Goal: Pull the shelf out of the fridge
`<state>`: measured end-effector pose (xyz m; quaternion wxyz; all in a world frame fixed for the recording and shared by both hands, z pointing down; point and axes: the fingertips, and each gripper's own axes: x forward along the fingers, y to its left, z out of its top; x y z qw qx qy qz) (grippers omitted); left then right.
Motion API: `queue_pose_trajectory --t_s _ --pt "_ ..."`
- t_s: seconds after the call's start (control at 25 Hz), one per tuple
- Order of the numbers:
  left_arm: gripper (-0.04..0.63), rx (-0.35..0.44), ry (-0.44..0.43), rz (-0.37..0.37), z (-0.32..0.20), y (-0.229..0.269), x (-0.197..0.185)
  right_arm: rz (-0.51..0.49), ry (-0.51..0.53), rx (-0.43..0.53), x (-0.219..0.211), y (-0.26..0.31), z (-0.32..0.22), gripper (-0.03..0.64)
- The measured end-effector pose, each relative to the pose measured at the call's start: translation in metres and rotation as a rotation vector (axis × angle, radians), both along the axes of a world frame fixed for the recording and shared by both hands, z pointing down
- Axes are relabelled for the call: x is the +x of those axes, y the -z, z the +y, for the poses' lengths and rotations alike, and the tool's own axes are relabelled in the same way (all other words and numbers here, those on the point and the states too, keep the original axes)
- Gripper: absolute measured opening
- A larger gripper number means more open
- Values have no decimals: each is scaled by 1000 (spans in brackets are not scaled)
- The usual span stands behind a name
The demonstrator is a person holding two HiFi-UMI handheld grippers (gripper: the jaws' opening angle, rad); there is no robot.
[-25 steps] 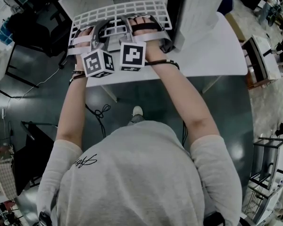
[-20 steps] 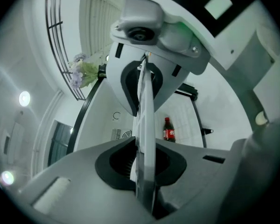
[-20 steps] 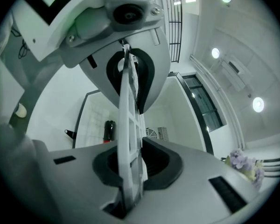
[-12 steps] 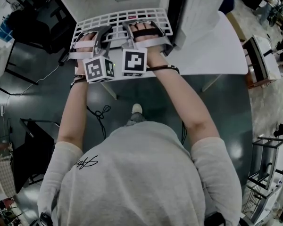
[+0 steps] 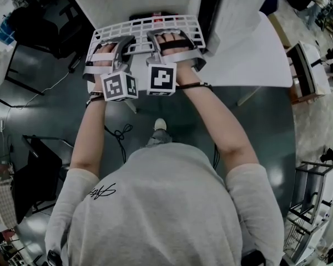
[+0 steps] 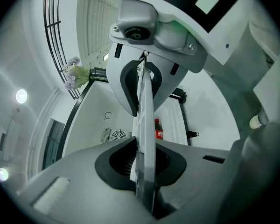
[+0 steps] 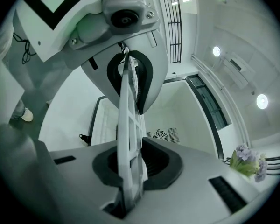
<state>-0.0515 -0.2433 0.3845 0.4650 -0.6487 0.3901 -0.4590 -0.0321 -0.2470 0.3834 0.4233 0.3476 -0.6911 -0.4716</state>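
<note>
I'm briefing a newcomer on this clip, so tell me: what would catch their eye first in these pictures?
First, the white grid shelf, sticking out of the open fridge at the top of the head view. The left gripper and right gripper are clamped side by side on its near edge. Next, the black-and-white marker cubes on the grippers, just below the shelf in that view.
</note>
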Motion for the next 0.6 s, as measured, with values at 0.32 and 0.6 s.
queue_pose_trajectory --t_s 0.32,0.6 --pt "35 -32 -3 10 15 -16 7 2 22 -13 7 -14 14 40" --pt "35 -44 -7 6 27 -27 14 -9 31 -32 14 -26 26 40"
